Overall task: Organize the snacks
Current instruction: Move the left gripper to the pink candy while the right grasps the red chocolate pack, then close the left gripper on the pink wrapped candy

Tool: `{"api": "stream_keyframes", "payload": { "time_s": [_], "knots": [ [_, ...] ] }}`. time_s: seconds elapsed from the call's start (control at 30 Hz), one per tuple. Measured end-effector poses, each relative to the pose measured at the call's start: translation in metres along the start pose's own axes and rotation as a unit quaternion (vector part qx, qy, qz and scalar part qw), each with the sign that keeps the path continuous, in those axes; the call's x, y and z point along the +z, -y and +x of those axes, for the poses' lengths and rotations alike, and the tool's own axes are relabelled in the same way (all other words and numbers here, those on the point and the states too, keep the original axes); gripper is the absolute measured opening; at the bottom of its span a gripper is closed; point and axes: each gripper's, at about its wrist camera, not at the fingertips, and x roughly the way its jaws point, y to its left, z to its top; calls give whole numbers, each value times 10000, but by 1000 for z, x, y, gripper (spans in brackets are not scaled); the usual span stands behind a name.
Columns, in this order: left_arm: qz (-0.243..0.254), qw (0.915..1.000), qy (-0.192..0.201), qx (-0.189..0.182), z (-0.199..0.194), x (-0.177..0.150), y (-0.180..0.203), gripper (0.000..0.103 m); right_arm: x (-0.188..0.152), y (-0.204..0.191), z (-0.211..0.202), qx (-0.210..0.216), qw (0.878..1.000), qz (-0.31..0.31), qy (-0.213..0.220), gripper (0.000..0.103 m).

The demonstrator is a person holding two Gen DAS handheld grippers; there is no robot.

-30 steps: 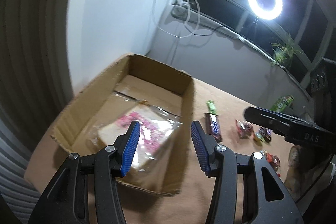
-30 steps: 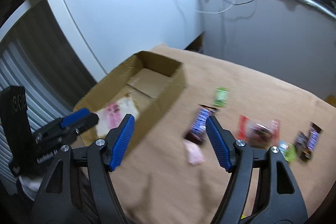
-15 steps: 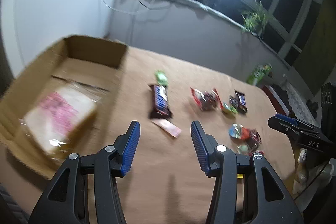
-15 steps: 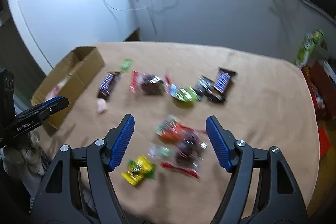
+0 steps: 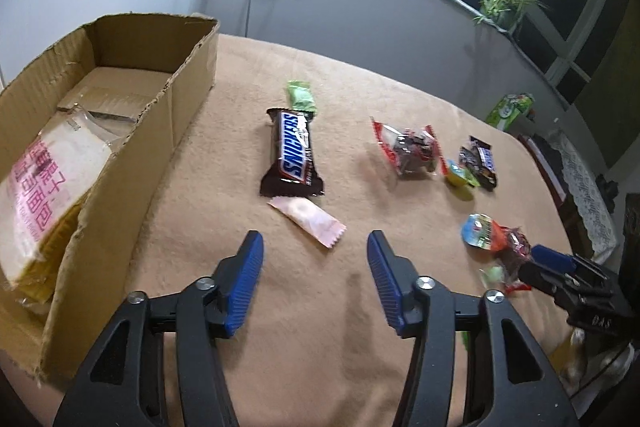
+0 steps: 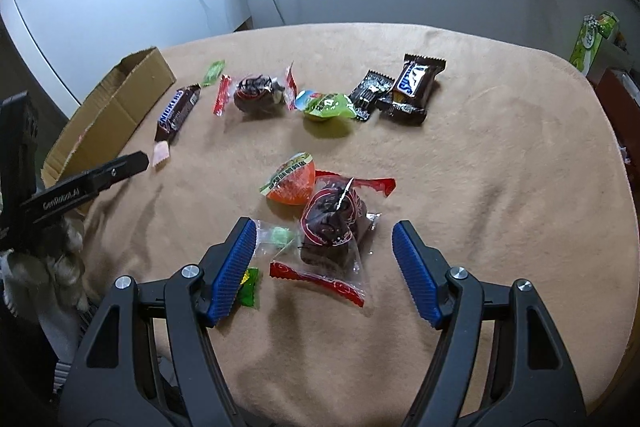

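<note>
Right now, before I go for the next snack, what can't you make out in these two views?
- Cardboard box: left wrist view, its left end is cut off by the frame edge; right wrist view shows almost none of the inside.
- Yellow-green wrapper: right wrist view, partly hidden behind the right gripper finger.
- Small pale-green candy: left wrist view, blurred, label unreadable.

My box [image 5: 120, 131] is rough brown cardboard. The table cloth [image 5: 360, 99] looks soft and fuzzy. The Snickers wrapper [image 5: 294, 153] is shiny plastic.
</note>
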Motion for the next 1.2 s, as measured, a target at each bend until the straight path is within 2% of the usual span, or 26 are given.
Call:
{"api": "stream_keyframes", "payload": {
  "time_s": [0.1,0.17,0.4,0.67,0.93,1.2],
  "knots": [
    [16,10000,-38,22,6,3,1,54,0,-2,5,27,10000,-26,-46,73],
    [92,9999,-72,65,12,6,3,54,0,-5,10,-4,9999,-89,-97,64],
    [388,9988,-61,278,25,11,11,54,0,-5,20,-39,9998,-71,-172,56],
    [728,9960,25,520,27,7,16,34,4,-6,23,-63,9997,-150,-193,47],
    [804,9959,-15,408,24,8,12,26,4,4,20,-22,9998,-47,-188,37],
    [682,9973,22,271,16,5,8,20,1,15,13,61,9998,146,-107,35]
  ]
}}
